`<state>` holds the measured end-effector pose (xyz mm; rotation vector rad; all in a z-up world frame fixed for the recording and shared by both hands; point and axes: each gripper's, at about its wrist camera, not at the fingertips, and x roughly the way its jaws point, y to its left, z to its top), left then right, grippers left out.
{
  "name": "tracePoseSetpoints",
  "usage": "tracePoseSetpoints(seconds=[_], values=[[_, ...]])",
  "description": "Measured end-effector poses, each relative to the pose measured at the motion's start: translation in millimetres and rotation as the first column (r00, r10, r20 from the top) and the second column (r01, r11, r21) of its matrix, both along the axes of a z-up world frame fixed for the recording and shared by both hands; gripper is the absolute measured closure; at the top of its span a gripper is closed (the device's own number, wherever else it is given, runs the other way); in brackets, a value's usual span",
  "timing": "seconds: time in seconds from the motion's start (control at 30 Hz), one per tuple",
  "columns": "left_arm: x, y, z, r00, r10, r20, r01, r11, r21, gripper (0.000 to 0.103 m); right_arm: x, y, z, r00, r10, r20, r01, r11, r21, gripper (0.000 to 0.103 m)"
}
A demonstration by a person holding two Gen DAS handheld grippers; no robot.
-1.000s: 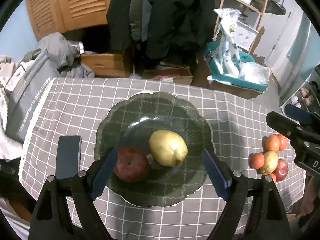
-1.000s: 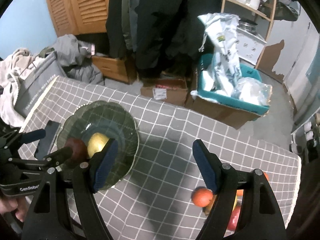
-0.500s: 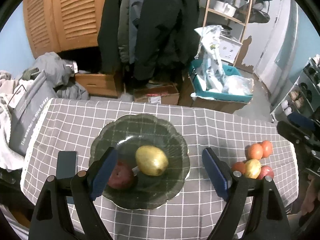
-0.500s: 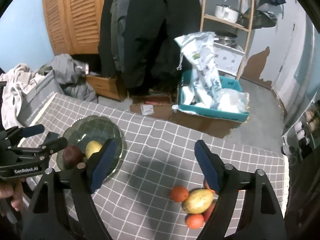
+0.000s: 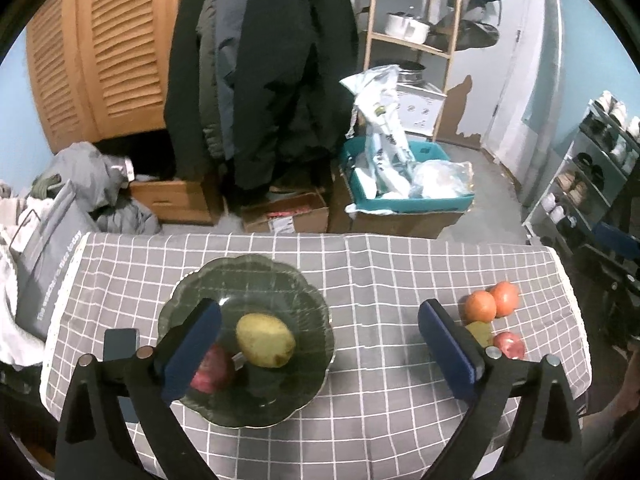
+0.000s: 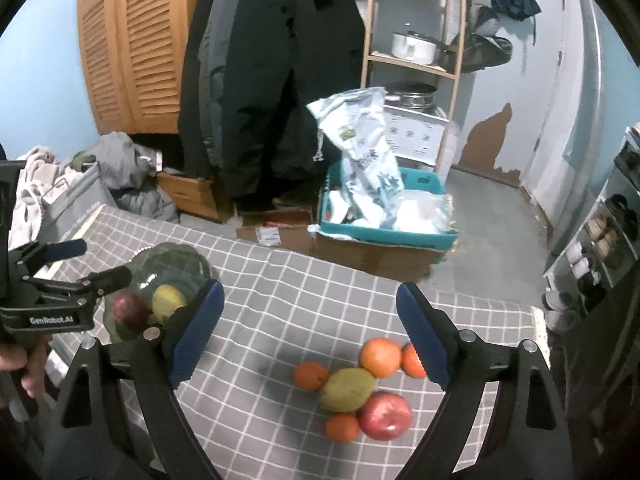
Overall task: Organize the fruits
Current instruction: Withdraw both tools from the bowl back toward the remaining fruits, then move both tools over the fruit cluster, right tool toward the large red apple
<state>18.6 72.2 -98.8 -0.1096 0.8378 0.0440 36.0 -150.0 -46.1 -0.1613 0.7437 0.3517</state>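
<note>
A dark green glass plate [image 5: 248, 276] sits left of centre on the grey checked tablecloth [image 5: 380, 272]. In it lie a yellow fruit [image 5: 266, 340] and a red apple [image 5: 212, 368]. My left gripper [image 5: 319, 308] hovers above the plate's near side, its jaws opening with nothing between them. At the cloth's right end lies a loose pile: several oranges [image 6: 380, 357], a yellow-green fruit [image 6: 348, 389] and a red apple [image 6: 385, 416]. My right gripper [image 6: 310, 290] hangs above and short of the pile, its jaws opening too, and holds nothing. A hand carries the left gripper [image 6: 86, 263] at the plate's edge.
A dark phone [image 5: 119, 344] lies on the cloth left of the plate. Beyond the table's far edge stand a teal bin [image 5: 408, 196] of bags, cardboard boxes and hanging coats. A grey bag [image 5: 52, 240] hangs off the left side, and a shoe rack [image 5: 588, 176] stands right.
Both grippers have drawn back and risen, so plate and table look smaller. Both pairs of jaws have spread wider. The fruit pile has come fully into the right wrist view.
</note>
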Motion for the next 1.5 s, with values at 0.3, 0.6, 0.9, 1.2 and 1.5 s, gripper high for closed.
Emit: tracePoseSetpoints(seconds=[0.3, 0.6, 0.9, 1.2, 1.5], values=[[-0.5, -31.6, 10.5, 0.998, -0.06, 0.02, 0.06, 0.998, 0.005, 0.003, -9.2, -42.7, 3.7, 0.998, -0.055, 0.017, 0.054, 0.998, 0.013, 0.015], [4.5, -61.8, 3.4, 0.993, -0.121, -0.003, 0.121, 0.992, 0.014, 0.003, -10.6, -79.3, -17.2, 0.993, -0.117, -0.036, 0.117, 0.993, 0.007, 0.015], [20.1, -85.8, -28.5, 0.984, -0.161, -0.078, 0.164, 0.986, 0.027, 0.003, -0.6, -99.2, -58.0, 0.979, -0.143, -0.142, 0.142, 0.99, -0.022, 0.015], [38.3, -105.1, -67.8, 0.968, -0.192, -0.161, 0.197, 0.98, 0.019, 0.003, 13.7, -112.8, -117.6, 0.941, -0.171, -0.292, 0.16, 0.985, -0.06, 0.015], [51.6, -117.5, -108.8, 0.95, -0.201, -0.238, 0.213, 0.977, 0.028, 0.003, 24.3, -117.0, -163.6, 0.897, -0.181, -0.404, 0.163, 0.983, -0.079, 0.015]])
